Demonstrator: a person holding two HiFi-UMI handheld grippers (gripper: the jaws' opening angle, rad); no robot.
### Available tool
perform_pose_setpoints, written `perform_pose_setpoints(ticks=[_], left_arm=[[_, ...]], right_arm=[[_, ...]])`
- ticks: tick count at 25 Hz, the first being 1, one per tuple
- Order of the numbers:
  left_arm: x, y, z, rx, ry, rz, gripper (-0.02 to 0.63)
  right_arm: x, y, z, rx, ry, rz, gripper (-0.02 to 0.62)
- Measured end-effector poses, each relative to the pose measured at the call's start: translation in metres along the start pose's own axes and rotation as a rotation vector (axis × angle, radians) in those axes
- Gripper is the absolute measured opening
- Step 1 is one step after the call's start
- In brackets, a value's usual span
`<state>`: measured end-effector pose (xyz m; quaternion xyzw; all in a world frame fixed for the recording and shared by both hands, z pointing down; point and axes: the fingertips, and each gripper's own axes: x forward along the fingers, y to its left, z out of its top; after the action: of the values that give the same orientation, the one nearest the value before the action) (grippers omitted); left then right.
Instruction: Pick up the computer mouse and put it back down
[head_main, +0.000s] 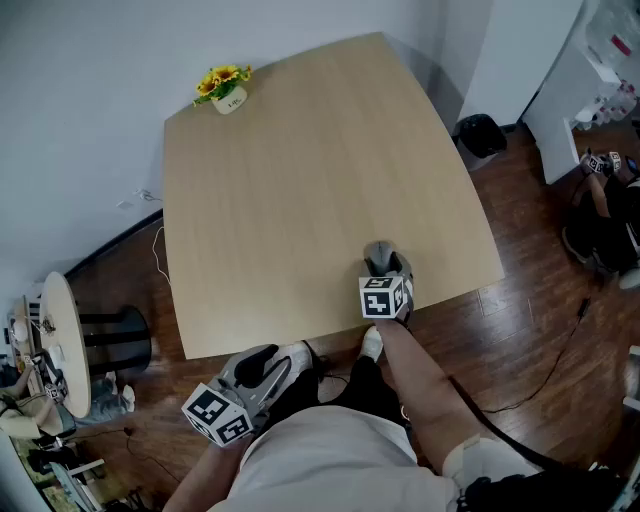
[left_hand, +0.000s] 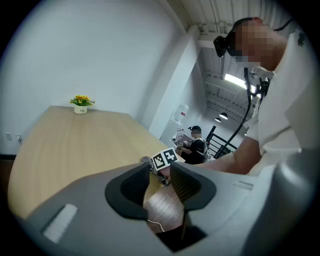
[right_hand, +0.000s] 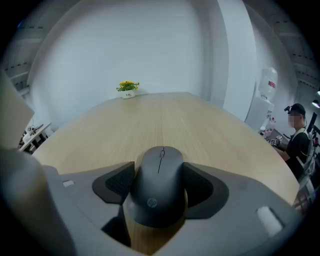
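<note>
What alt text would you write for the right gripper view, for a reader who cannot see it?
A dark grey computer mouse sits clamped between the two jaws of the right gripper, over a pale wooden table. A small pot of yellow flowers stands at the table's far edge.

The mouse, inside the right claw, is at the front edge of the table, flowerpot at the far-left corner.

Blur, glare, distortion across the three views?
Head view: sharp, evenly lit, table edges bowed by the lens. Left gripper view: dark fisheye corners, left tool soft up close. Right gripper view: same dark corners, mouse fairly sharp between the jaws, no glare.
</note>
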<state>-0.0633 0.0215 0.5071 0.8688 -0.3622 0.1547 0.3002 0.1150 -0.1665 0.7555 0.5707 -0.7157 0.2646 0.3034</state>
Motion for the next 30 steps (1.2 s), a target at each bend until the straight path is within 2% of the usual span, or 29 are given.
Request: perform_pose_setpoints(ticks=[8,15,18,22,26,30], left_arm=[[0.012,0.002,0.014,0.049,-0.011,-0.060,0.111],[-0.006,0.015,0.020,0.081,-0.040,-0.107,0.112],[-0.016,0.028,0.020,0.094,-0.059,-0.124,0.110],[-0.031,0.042,0.025,0.105,-0.067,-0.156,0.110],[-0.036,0.058,0.037,0.115,-0.081,-0.219,0.112],[-0.040,0.063,0.041,0.138,-0.081,-0.266,0.112]], right_arm=[[0.002,0.004,-0.007,-0.031,0.043,0.057,0.300],[-0.012,0.000,-0.007,-0.025,0.055,0.075,0.299],[-0.046,0.010,0.007,-0.015,0.012,0.102,0.299],[-0.119,0.041,0.039,-0.042,-0.066,0.144,0.299],[-0.195,0.070,0.071,-0.053,-0.135,0.144,0.299],[-0.257,0.094,0.079,-0.041,-0.175,0.140,0.299]])
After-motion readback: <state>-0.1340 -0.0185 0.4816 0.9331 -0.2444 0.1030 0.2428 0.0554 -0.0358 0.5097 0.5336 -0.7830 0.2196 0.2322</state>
